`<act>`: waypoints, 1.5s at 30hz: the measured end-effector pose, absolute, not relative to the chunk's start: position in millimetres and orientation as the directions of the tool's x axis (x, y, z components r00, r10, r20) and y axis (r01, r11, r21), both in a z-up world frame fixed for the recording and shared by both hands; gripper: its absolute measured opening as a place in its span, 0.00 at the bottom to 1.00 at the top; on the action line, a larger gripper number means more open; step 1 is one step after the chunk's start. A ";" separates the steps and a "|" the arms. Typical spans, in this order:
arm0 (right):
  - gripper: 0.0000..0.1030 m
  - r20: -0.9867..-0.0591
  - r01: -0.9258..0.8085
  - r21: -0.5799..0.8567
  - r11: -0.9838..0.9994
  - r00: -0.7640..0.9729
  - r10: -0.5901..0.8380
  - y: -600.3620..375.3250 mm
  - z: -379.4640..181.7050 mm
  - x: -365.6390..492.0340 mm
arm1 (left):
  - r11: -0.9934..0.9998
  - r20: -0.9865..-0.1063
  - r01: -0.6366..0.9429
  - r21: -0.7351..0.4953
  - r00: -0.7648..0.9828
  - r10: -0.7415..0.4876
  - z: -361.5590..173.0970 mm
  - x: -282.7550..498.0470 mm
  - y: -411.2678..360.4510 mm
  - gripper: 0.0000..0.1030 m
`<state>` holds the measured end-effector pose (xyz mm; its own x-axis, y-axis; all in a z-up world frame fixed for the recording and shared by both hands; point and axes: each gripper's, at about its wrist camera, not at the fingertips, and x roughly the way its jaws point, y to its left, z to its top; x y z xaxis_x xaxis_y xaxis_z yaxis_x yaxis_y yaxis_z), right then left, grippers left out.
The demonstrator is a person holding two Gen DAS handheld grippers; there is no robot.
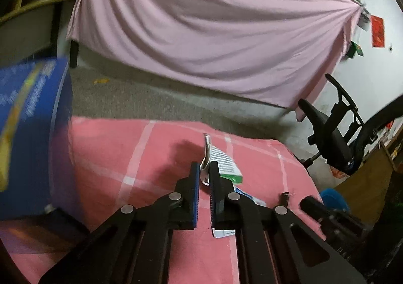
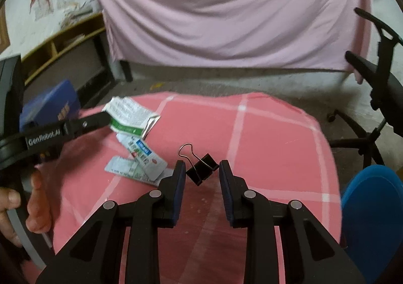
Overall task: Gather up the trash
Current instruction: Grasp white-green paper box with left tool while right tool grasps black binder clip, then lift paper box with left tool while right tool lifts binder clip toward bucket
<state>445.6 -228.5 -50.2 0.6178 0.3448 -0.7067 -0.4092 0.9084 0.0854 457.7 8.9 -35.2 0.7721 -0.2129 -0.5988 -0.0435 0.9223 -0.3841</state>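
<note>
Background: a pale pink sheet (image 2: 226, 7) hangs down to a grey floor (image 1: 151, 97), with a black office chair (image 1: 332, 138) at the right. The table is covered by a pink checked cloth (image 2: 277, 145), and a blue box (image 1: 32, 120) stands at its left edge.

Left gripper (image 1: 204, 170): the jaws are closed almost fully and pinch the crumpled end of a flattened white carton with a green band (image 1: 226, 165). The carton is tilted, and its far end points away from the camera. In the right wrist view it appears clear of the cloth at the left side of the table. A hand (image 2: 27, 206) grips the handle of this gripper.

Right gripper (image 2: 201, 163): the jaws stand apart above the near middle of the table. A black binder clip (image 2: 204, 167) sits between them on the cloth, with one wire handle raised. The pads are just beside the clip's two ends (contact cannot be confirmed).

Remaining trash: a red, white and blue sachet (image 2: 146, 158) and a flat silver blister strip (image 2: 121, 168) lie on the cloth, overlapping, between the carton and the binder clip.

A round blue object (image 2: 372, 208) is beside the table at the right (type not identifiable).
</note>
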 end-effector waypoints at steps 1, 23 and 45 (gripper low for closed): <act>0.03 -0.684 -0.401 0.089 0.912 0.641 0.349 -232.0 -46.3 442.3 | 0.933 -0.578 -0.033 -0.358 0.792 -0.194 -30.0 451.1 5.8 0.04; 0.41 -0.754 -0.426 0.050 0.903 0.577 0.314 -210.1 -58.6 472.2 | 0.947 -0.678 0.052 -0.318 0.685 -0.266 -42.3 420.3 -10.0 0.07; 0.25 -0.759 -0.473 0.013 0.881 0.569 0.317 -207.3 -61.1 459.4 | 0.932 -0.689 0.021 -0.363 0.667 -0.283 -46.2 438.5 -1.5 0.08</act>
<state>459.4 -207.3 -61.1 0.5690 0.3166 -0.7589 -0.4728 0.8811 0.0131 438.5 -1.5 -46.2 0.6668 -0.2835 -0.6892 0.0212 0.9317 -0.3627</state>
